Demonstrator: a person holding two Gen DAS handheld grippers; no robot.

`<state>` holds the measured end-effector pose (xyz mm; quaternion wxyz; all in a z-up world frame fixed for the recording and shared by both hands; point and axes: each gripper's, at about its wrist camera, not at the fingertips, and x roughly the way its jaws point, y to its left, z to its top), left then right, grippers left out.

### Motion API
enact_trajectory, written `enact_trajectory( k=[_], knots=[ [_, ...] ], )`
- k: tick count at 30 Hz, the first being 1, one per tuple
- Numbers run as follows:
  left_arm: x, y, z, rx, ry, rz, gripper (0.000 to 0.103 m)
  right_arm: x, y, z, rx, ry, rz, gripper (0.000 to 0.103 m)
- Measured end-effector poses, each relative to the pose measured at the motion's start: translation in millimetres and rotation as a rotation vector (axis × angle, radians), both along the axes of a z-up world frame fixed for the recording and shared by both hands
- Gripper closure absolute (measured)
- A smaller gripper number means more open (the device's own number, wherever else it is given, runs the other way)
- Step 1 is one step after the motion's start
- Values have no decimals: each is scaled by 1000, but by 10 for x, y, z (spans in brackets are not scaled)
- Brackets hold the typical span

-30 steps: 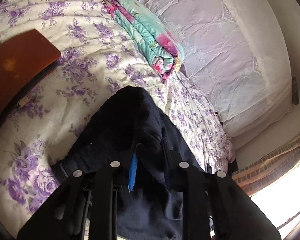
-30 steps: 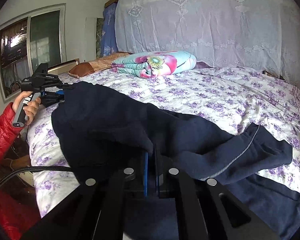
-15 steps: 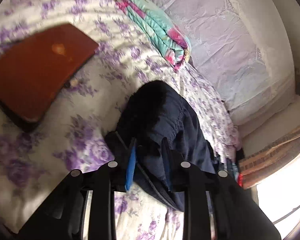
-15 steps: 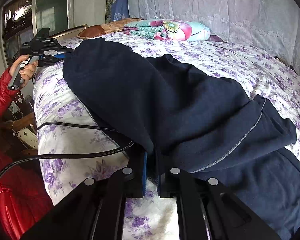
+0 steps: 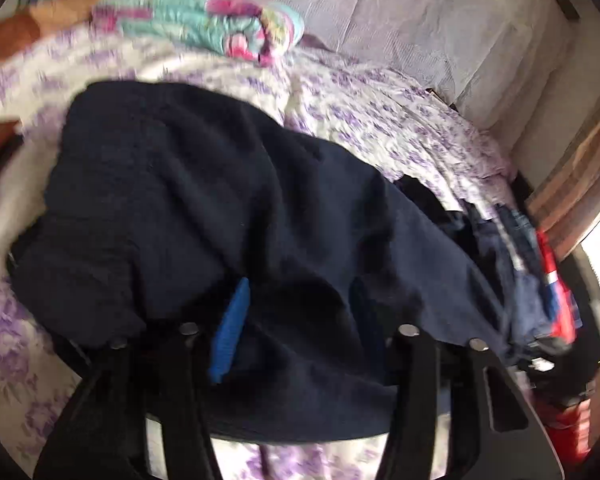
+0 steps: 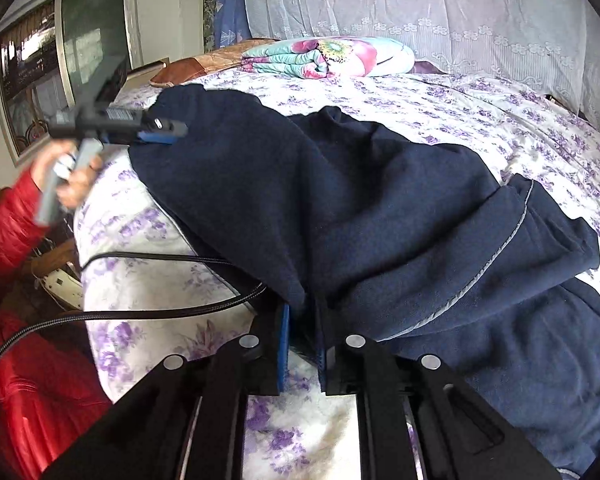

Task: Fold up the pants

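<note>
Dark navy pants (image 6: 340,200) lie folded over on the flowered bed sheet (image 6: 440,104), their grey-piped edge on the right. My right gripper (image 6: 302,312) is at the near corner of the fold. Its jaws are beginning to open, and cloth still fills the narrow gap between the blue pads. In the left wrist view the pants (image 5: 220,184) bulge up in front of my left gripper (image 5: 300,292). Its jaws are opening and stand well apart, with loose fabric between them. From the right wrist view, the left gripper (image 6: 172,132) is at the far-left corner of the pants, held by a hand (image 6: 76,176).
A folded teal and pink quilt (image 6: 328,56) and a brown pillow (image 6: 204,64) lie at the head of the bed. A black cable (image 6: 160,312) crosses the sheet at the near left. A pile of clothes (image 5: 532,280) sits at the bed's right edge. A red sleeve (image 6: 8,224) is at the left.
The lifted pants have come down flat on the bed. My left gripper swung sideways and rolled, and its jaws spread wide. My right gripper sank to the sheet, and its gap widened slightly.
</note>
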<state>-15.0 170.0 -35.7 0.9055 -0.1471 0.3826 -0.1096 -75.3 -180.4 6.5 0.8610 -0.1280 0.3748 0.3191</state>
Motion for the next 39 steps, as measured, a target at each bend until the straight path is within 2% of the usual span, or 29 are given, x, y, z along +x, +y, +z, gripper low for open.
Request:
enact_trajectory(
  k=[1, 2, 5, 7, 8, 10, 13, 16, 19, 21, 22, 23, 24, 25, 27, 29, 31, 33, 36, 38, 39],
  knots=[
    [-47, -58, -2, 43, -24, -16, 51, -9, -25, 104, 26, -1, 14, 85],
    [-108, -73, -2, 53, -50, -29, 49, -16, -38, 231, 48, -21, 27, 85],
    [-216, 7, -16, -3, -102, -45, 47, 155, 6, 685, 117, -93, 60, 82],
    [-225, 40, -13, -35, -113, -38, 47, 378, 110, 879, 153, -89, 96, 80],
    [-223, 14, -17, -32, -118, -35, 47, 462, 156, 929, 159, -72, 112, 77],
    [-228, -47, -17, -5, -129, -29, 47, 569, 265, 990, 147, -94, 127, 65],
    [-246, -77, -25, 10, -149, -25, 47, 830, 539, 897, 77, -84, 117, 62],
    [-237, -80, -17, 15, -144, -22, 46, 1298, 858, 615, 24, -15, 95, 63],
    [-242, -71, -16, 13, -148, -22, 46, 1711, 1162, 324, -75, -2, 65, 64],
    [-239, -56, -13, 4, -148, -23, 46, 1929, 1271, 131, -108, 51, 59, 66],
    [-238, -57, -12, 5, -148, -23, 46, 1988, 1305, 47, -126, 68, 56, 76],
    [-238, -59, -13, 7, -148, -24, 46, 2003, 1338, -5, -136, 72, 63, 81],
    [-236, -61, -14, 8, -148, -26, 46, 1995, 1353, -7, -124, 70, 86, 96],
    [-235, -58, -15, 7, -148, -26, 46, 1985, 1362, 25, -111, 53, 97, 99],
    [-229, -61, -16, 7, -146, -23, 46, 2075, 1304, 146, -66, 3, 44, 99],
    [-222, -66, -14, 11, -142, -17, 46, 2271, 1245, 171, -16, 33, -2, 99],
    [-218, -68, -12, 13, -139, -15, 46, 2419, 1299, 21, -42, 57, -20, 99],
    [-213, -51, -3, 6, -130, -14, 47, 2503, 1386, -252, -94, 104, -17, 99],
    [-241, 3, 75, -30, -102, 12, 46, 2505, 1295, -205, -41, 116, -32, 95],
    [-318, 79, 238, -79, -125, 59, 37, 2429, 1195, -123, -5, 101, -45, 82],
    [-358, 113, 338, -98, -160, 63, 27, 2370, 1132, -42, 11, 76, -63, 76]
  ],
)
